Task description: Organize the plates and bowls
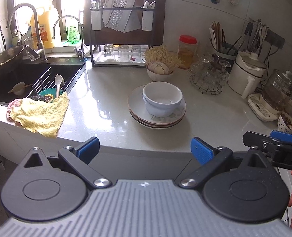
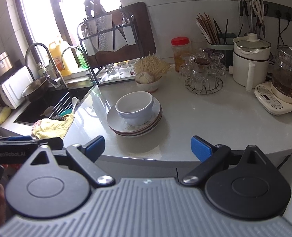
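Two nested white bowls point(image 1: 162, 98) sit on a stack of plates point(image 1: 138, 108) in the middle of the grey counter. The bowls point(image 2: 135, 108) and the plates point(image 2: 116, 120) also show in the right wrist view. My left gripper point(image 1: 145, 150) is open and empty, held back at the counter's front edge, short of the stack. My right gripper point(image 2: 147, 148) is open and empty too, at the same edge. The right gripper's tip point(image 1: 272, 140) shows at the right of the left wrist view. The left gripper point(image 2: 25, 140) shows at the left of the right wrist view.
A sink point(image 1: 37, 75) with a metal bowl, spoon and yellow cloth point(image 1: 39, 114) lies left. A dish rack point(image 1: 124, 29) with cups stands behind. A bowl of noodles point(image 1: 161, 65), a jar, glasses on a wire stand point(image 1: 207, 77), a white pot and a kettle point(image 1: 276, 96) stand right.
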The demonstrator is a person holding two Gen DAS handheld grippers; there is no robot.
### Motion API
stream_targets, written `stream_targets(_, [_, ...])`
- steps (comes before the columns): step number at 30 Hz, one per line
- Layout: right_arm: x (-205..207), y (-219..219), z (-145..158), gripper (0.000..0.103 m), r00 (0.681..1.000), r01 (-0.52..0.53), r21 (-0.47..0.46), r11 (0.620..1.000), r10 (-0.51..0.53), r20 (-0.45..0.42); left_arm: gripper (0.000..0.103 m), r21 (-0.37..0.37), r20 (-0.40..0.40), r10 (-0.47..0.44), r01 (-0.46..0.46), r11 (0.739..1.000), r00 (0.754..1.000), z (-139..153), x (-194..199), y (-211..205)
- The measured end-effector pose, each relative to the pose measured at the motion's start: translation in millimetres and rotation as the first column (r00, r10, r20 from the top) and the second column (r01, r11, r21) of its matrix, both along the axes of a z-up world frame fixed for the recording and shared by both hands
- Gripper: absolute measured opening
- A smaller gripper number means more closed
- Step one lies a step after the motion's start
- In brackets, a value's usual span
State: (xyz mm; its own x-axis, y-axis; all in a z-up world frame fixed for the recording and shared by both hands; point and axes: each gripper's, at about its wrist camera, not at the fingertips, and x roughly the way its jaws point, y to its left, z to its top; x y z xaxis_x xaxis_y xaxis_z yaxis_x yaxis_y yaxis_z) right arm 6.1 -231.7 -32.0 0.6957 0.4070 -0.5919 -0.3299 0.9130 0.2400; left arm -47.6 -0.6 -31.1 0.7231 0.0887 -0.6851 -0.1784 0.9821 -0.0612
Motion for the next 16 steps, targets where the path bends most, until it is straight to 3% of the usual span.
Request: stream_targets(16, [0.2, -1.6, 1.1, 0.095, 1.0, -0.007, 0.001, 1.0, 0.007, 0.001, 0.101, 0.006, 0.01, 0.008, -0.009, 1.0, 1.0, 4.9, 0.4, -3.5])
